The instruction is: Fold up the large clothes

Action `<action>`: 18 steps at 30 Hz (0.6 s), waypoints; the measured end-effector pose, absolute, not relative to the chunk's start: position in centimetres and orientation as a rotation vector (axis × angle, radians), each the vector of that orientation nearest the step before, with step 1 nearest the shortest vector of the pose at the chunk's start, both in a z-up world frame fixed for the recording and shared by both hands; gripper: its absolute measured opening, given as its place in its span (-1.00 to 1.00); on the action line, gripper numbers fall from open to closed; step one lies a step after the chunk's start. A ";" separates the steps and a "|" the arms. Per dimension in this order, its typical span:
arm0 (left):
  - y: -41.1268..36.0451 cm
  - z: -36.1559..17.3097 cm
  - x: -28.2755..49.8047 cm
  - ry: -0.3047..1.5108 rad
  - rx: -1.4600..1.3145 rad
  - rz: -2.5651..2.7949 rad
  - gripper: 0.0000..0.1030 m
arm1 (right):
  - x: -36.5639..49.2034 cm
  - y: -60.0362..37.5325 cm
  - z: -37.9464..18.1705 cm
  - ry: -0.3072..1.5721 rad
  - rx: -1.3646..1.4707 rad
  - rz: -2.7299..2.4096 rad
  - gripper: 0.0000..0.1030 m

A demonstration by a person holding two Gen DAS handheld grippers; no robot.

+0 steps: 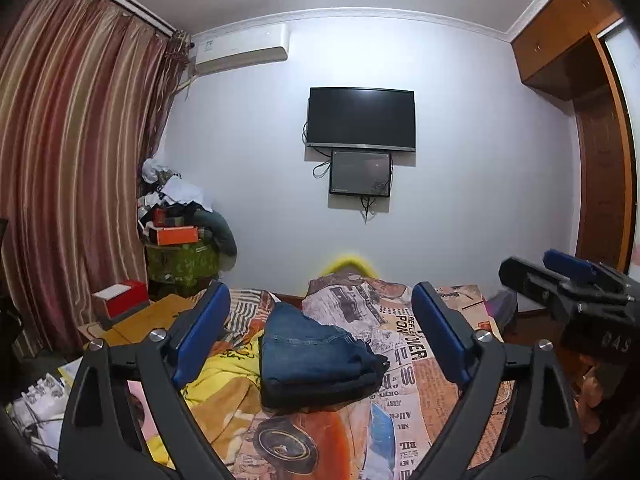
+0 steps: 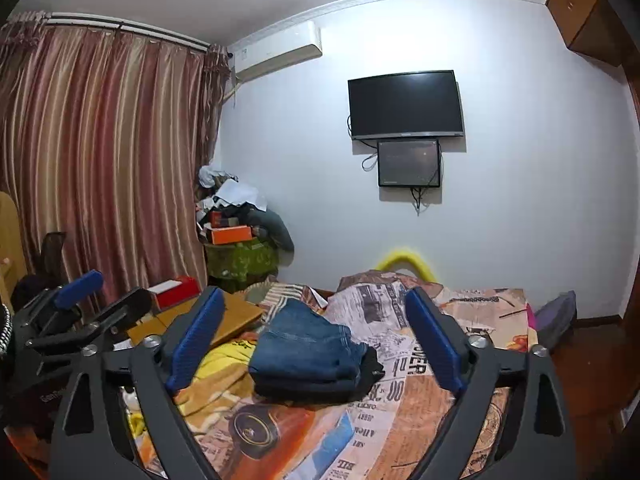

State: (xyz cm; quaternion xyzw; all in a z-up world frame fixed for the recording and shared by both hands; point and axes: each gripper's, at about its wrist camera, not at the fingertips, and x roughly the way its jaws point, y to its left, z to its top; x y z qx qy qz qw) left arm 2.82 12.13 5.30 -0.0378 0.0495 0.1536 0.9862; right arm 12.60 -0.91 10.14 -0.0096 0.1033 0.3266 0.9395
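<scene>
We are holding the left gripper [image 1: 320, 336] and right gripper [image 2: 316, 336] above the bed [image 1: 404, 412], jaws wide and holding nothing, the folded jeans [image 1: 316, 356] lying mid-bed, so the fold seems finished and next we probably need another garment.

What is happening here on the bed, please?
A person holds two grippers above a bed with a newspaper-print cover. The left gripper and the right gripper are both open and hold nothing. Between them on the cover lie folded blue jeans on top of a folded dark garment. Neither gripper touches the stack, so the folding looks finished.
</scene>
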 end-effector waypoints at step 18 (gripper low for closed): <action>10.9 4.4 3.0 0.109 -0.055 0.335 0.86 | 12.1 -2.3 9.0 0.245 -0.006 0.673 1.00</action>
